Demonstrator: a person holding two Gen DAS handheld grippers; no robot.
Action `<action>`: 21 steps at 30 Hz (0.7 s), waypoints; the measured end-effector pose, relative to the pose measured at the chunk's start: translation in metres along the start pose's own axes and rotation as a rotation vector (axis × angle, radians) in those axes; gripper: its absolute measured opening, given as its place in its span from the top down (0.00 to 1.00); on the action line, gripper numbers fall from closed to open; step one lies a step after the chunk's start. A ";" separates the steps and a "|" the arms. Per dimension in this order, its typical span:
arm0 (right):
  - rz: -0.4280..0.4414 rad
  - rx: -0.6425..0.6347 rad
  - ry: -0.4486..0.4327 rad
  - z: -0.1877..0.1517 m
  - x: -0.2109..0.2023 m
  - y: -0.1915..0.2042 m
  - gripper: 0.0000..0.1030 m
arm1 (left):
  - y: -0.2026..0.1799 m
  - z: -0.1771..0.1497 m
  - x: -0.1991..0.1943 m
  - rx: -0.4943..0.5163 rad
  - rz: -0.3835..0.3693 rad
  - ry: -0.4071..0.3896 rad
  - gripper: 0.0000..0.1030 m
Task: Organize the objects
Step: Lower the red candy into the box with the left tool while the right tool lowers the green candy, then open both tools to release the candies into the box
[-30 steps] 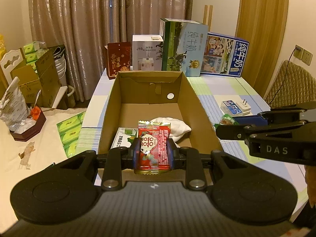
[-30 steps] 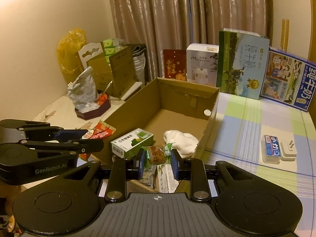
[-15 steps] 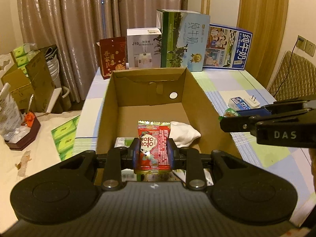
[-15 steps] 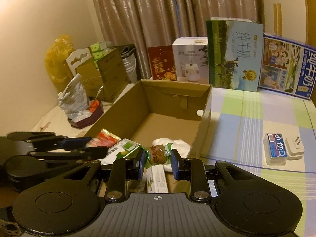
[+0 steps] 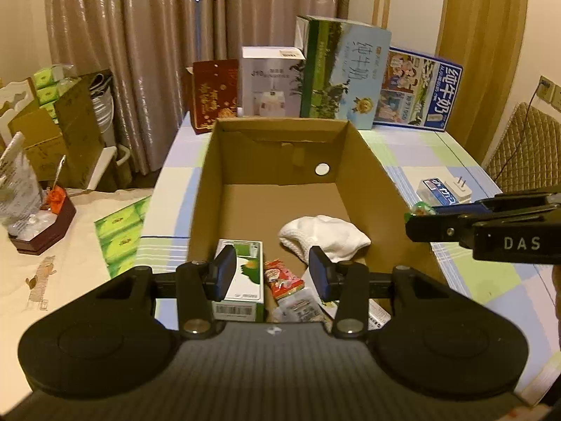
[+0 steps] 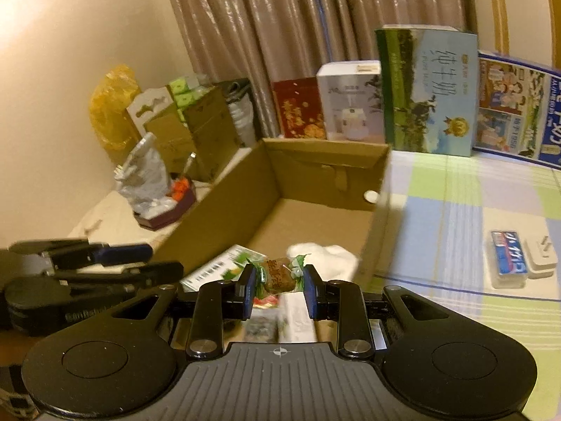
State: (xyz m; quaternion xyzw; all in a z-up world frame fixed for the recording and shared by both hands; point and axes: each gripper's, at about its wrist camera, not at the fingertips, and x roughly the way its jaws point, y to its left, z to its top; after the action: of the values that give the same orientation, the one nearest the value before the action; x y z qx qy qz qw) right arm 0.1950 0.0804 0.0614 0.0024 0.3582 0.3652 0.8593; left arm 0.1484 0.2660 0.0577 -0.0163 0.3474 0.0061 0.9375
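Note:
An open cardboard box [image 5: 371, 175] stands on the table. My left gripper [image 5: 268, 272] is open and empty above the box's near end. The red snack packet [image 5: 282, 277] lies on the box floor below it, beside a green-and-white carton [image 5: 242, 280] and a white cloth [image 5: 324, 236]. My right gripper [image 6: 278, 280] is shut on a small green-ended wrapped candy [image 6: 277, 275] over the box's near right part. It shows at the right of the left wrist view [image 5: 417, 212]. The box also shows in the right wrist view [image 6: 377, 217].
Tall cartons [image 5: 345, 73] and a red box [image 5: 215, 94] stand behind the box. A blue-labelled case and white plug [image 6: 519, 258] lie on the checked tablecloth to the right. A side table with a dark tray [image 5: 42, 228] is on the left.
My left gripper has opened and the red snack packet has dropped into the box. My right gripper has moved left over the box with the candy still held.

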 end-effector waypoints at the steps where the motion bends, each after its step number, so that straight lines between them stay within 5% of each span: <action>1: 0.017 0.008 -0.011 0.002 0.000 0.001 0.70 | 0.001 0.000 -0.003 -0.002 0.004 -0.002 0.61; 3: 0.031 0.029 -0.041 0.005 -0.001 0.001 0.21 | 0.004 -0.002 -0.007 -0.005 0.008 -0.006 0.61; 4: 0.023 0.035 -0.059 0.006 -0.003 0.001 0.17 | 0.005 -0.002 -0.009 -0.007 0.010 -0.007 0.61; 15: -0.007 0.070 -0.093 -0.008 -0.045 -0.006 0.17 | 0.007 -0.016 -0.038 -0.044 0.020 -0.018 0.56; 21: -0.017 0.106 -0.090 -0.031 -0.078 -0.010 0.15 | -0.008 -0.025 -0.065 -0.055 0.021 -0.036 0.40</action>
State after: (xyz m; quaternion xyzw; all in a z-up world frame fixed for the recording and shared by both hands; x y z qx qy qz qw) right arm 0.1451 0.0163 0.0835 0.0611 0.3380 0.3379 0.8763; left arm 0.0829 0.2569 0.0807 -0.0383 0.3306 0.0256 0.9427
